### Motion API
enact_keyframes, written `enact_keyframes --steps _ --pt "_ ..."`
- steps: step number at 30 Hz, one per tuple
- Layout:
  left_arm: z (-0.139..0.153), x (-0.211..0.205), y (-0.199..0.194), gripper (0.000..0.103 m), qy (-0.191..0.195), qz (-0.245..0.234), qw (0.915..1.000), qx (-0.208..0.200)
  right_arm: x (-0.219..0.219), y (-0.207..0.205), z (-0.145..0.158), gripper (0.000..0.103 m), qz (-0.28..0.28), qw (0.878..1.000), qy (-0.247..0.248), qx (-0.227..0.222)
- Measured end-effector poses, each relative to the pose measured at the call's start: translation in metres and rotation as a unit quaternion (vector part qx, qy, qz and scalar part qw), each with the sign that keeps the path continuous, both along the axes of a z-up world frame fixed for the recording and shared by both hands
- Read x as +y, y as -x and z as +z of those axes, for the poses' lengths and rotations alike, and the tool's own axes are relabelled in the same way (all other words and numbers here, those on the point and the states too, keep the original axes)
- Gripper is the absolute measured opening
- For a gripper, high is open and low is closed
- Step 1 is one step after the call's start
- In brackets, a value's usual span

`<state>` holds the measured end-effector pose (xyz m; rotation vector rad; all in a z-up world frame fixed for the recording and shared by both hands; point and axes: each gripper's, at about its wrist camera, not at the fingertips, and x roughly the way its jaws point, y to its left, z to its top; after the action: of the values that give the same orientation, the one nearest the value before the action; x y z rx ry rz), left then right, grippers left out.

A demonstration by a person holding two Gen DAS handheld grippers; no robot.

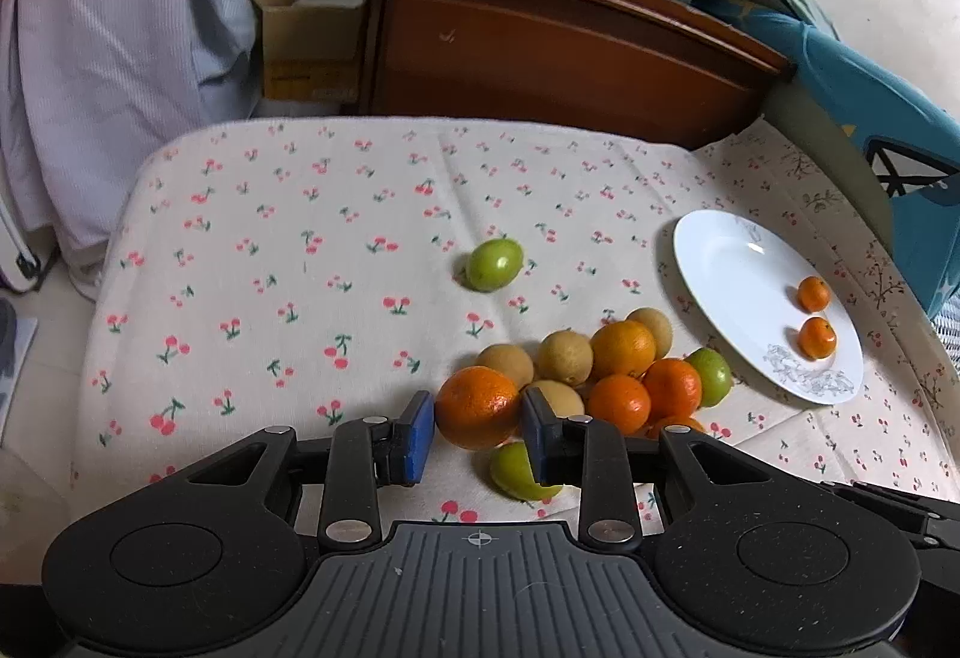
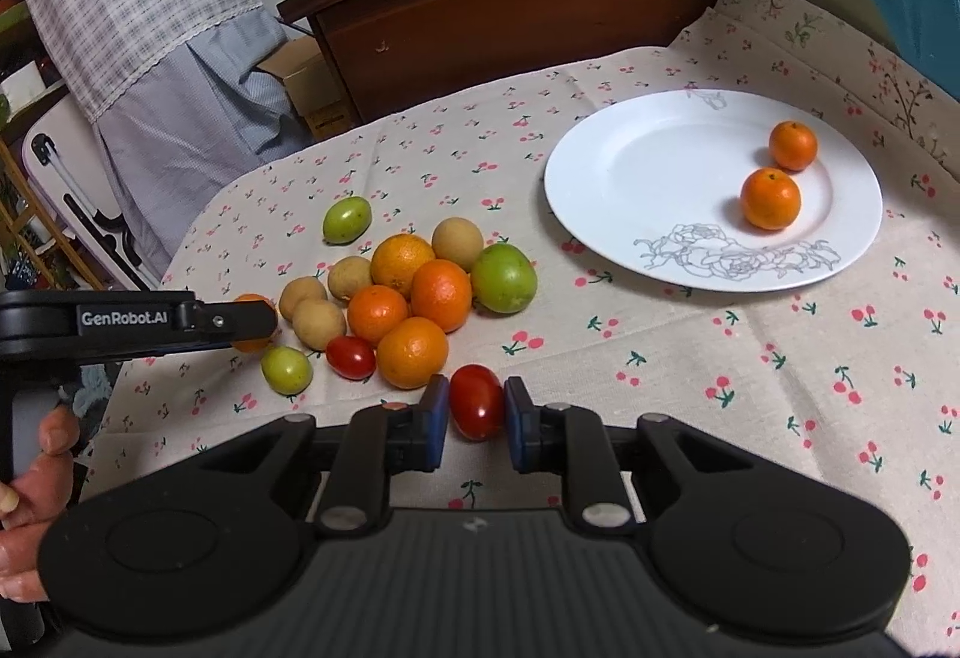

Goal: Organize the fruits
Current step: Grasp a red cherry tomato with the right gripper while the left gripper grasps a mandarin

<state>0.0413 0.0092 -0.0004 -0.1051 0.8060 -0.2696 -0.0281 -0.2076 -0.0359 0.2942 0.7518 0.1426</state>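
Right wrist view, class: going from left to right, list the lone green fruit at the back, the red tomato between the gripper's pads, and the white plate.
Lone green fruit → red tomato → white plate.

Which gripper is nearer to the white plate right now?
Right. The right gripper, shut on a red tomato, sits just short of the white plate. The left gripper, gripping an orange, is beyond the fruit pile.

You get soft, even room light and sharp pictures. A small bright glare sits on the white plate (image 1: 729,262). Fruit shadows are faint. Edges bend, with dark corners near 7 and 5 o'clock.
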Motion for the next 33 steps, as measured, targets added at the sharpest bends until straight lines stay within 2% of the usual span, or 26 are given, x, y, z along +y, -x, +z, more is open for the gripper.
enact_keyframes --steps 9,33 --pt "0.016 -0.016 0.010 0.029 -0.013 -0.027 0.9990 -0.033 -0.004 0.004 0.007 0.019 -0.004 1.000 -0.004 -0.010" --pt "0.027 -0.044 0.020 0.029 -0.007 -0.071 0.9959 -0.056 -0.020 0.008 0.021 0.019 -0.049 0.998 -0.006 -0.027"
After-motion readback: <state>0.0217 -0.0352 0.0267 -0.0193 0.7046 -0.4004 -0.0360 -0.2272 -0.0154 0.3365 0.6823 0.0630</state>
